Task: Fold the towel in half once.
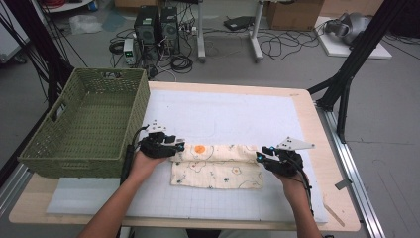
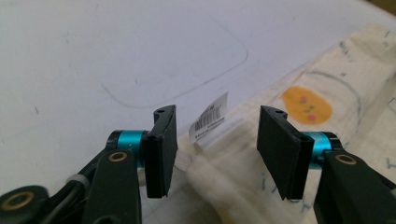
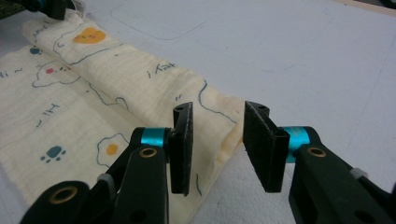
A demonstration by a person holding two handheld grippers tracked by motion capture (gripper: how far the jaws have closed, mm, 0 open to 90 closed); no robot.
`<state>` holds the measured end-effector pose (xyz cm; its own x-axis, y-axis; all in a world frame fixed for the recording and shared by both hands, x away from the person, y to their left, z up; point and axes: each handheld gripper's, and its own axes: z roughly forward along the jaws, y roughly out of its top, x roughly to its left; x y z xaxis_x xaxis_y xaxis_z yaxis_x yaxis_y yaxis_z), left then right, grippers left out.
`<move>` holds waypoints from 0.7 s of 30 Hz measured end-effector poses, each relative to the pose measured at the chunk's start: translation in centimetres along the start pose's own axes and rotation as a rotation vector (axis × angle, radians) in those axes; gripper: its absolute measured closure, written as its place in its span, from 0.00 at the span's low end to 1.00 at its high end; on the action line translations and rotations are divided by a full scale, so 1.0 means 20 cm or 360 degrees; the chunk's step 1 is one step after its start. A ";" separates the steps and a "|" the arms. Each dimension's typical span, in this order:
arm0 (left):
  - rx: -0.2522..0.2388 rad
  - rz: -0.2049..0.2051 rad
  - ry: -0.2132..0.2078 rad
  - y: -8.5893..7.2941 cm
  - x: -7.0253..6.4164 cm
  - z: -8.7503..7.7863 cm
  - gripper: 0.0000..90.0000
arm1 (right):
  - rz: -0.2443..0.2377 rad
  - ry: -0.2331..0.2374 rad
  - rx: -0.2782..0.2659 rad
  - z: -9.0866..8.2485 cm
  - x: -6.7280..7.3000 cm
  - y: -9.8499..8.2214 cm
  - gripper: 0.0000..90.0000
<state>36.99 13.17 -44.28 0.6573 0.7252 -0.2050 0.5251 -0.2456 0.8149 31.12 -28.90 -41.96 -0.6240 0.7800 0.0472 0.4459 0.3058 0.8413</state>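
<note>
One wooden table (image 1: 324, 148), topped by one white gridded mat (image 1: 223, 111) that covers most of it. One green woven basket (image 1: 89, 124), handled at the ends, at the mat's left edge. One cloth (image 1: 218, 166), cream cotton gauze printed with blue-outlined clouds, paw marks, fried eggs and an orange face; it lies flat near the mat's front centre, folded into a long band with its far edge doubled over as a thick roll, and one white barcode label (image 2: 209, 119) sticks out at its left end. Two hand-held grippers: left gripper (image 1: 173, 147) at the cloth's left end, jaws spread apart, straddling the folded corner without pressing it; right gripper (image 1: 261, 156) at the cloth's right end, jaws likewise parted, the fold's corner lying loose between them.
</note>
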 end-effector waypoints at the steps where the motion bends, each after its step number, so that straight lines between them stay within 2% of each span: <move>1: 0.0015 0.0030 -0.0021 0.00 0.00 0.00 0.63 | 0.0003 0.0003 -0.0002 0.00 0.00 0.00 0.70; 3: 0.0014 0.0079 -0.0051 0.00 -0.02 0.00 0.78 | -0.0001 -0.0001 -0.0006 0.00 0.00 0.00 0.70; 4: 0.0000 0.0113 -0.0060 0.00 -0.02 -0.01 0.92 | 0.0009 0.0000 -0.0004 0.00 -0.01 0.00 0.70; 5: -0.0022 0.0113 -0.0065 0.01 -0.02 -0.01 0.92 | 0.0009 0.0000 -0.0004 0.00 -0.01 0.00 0.70; 6: -0.0044 0.0119 -0.0070 0.01 -0.02 -0.02 0.96 | 0.0010 -0.0002 -0.0009 -0.01 -0.01 0.00 0.70; 12: -0.0113 0.0109 -0.0106 0.01 -0.03 -0.08 0.98 | 0.0036 -0.0006 -0.0045 -0.01 -0.02 0.00 0.69; 14: -0.0143 0.0118 -0.0124 0.00 -0.05 -0.11 0.98 | 0.0053 -0.0025 -0.0045 -0.01 -0.02 0.01 0.63; 16: -0.0157 0.0122 -0.0145 0.00 -0.06 -0.13 0.98 | 0.0072 -0.0068 -0.0032 0.00 -0.02 0.02 0.51; 21: -0.0194 0.0127 -0.0154 -0.02 -0.09 -0.16 0.98 | 0.0116 -0.0069 0.0001 0.10 -0.03 0.08 0.42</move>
<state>33.87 14.11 -42.47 0.7465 0.6397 -0.1834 0.4034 -0.2158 0.8892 33.43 -27.78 -41.79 -0.5618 0.8229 0.0848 0.4894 0.2479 0.8361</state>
